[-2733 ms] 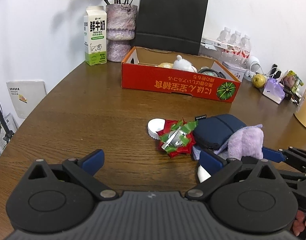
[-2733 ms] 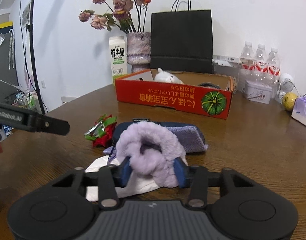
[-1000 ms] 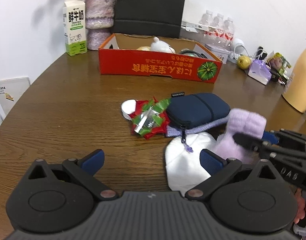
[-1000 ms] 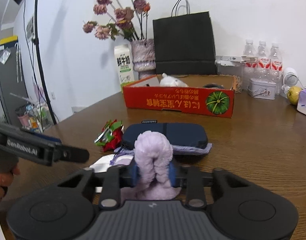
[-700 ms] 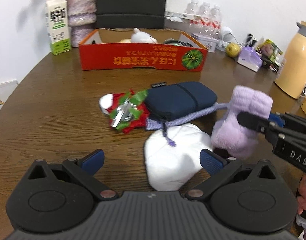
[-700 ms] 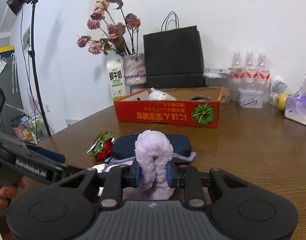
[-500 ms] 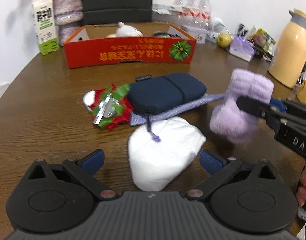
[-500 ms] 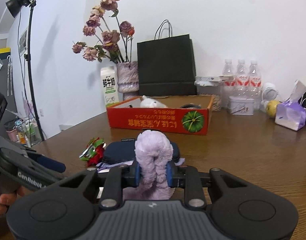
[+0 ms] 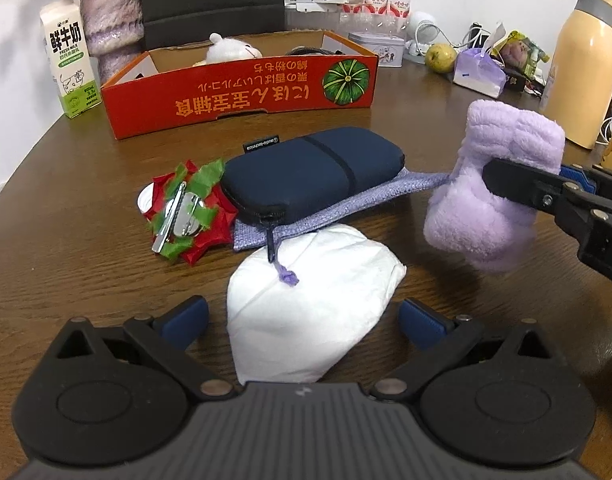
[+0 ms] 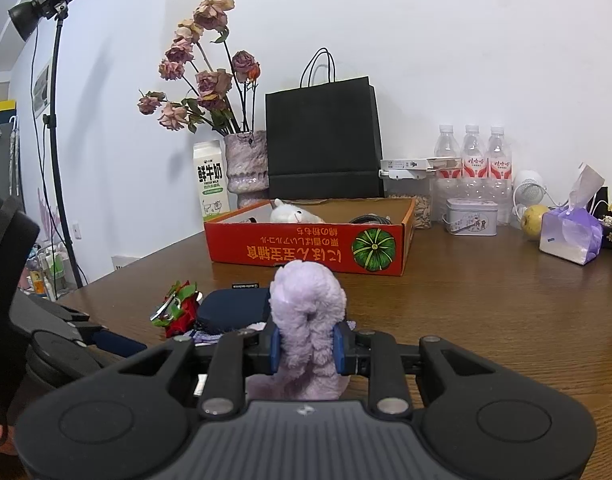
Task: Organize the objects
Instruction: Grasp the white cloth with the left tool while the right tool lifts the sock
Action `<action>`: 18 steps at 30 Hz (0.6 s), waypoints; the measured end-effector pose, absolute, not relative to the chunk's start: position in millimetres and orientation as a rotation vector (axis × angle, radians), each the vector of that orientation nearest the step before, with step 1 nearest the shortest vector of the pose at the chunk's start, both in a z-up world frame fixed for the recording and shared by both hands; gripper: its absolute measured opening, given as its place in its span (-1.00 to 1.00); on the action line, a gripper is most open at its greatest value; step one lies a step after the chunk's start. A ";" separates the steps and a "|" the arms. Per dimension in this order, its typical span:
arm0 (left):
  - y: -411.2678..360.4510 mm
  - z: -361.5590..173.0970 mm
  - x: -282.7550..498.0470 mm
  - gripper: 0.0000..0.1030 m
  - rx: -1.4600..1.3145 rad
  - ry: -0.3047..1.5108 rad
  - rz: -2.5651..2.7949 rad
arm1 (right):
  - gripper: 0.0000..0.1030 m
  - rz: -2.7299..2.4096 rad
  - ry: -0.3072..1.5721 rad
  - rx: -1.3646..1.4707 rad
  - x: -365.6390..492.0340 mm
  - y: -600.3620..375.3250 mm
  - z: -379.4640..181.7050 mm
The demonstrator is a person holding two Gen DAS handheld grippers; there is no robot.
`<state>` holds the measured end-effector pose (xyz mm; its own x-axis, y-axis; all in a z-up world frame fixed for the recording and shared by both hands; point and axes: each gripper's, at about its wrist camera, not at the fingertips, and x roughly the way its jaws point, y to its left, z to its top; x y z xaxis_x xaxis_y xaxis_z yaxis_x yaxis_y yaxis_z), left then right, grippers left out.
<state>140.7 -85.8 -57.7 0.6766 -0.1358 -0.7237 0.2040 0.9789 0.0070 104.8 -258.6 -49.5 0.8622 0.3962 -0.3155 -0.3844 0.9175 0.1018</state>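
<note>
right tongs (image 10: 306,350) clamp plush (image 10: 306,312), lifted, short of box (image 10: 306,250) | left tongs (image 9: 301,320) agape over mask (image 9: 306,312) | risk: soft plush slips or snags box wall

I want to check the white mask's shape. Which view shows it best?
The left wrist view: the white mask lies whole on the table. In the right wrist view the right tongs and purple plush hide it.

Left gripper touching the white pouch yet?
Apart. Left wrist view: the left gripper is open, with table showing between each fingertip and the white pouch.
</note>
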 end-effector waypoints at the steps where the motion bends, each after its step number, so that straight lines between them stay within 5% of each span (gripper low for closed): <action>1: -86.0 -57.8 141.4 1.00 0.089 0.804 -0.188 | -0.54 0.409 0.338 0.036 104.9 -258.6 -49.5; 11: -88.6 -58.3 139.5 0.95 0.092 0.784 -0.182 | -0.53 0.409 0.341 0.037 105.1 -259.3 -49.3; 15: -91.0 -54.5 133.6 0.54 0.104 0.764 -0.207 | -0.53 0.407 0.339 0.039 104.9 -260.7 -49.8; 18: -91.2 -53.7 129.8 0.41 0.105 0.755 -0.214 | -0.53 0.403 0.336 0.039 104.7 -261.2 -50.2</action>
<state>129.8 -91.2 -53.7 0.7075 -0.1548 -0.6895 0.2301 0.9730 0.0176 104.7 -261.2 -50.2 0.8652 0.3914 -0.3133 -0.3786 0.9198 0.1034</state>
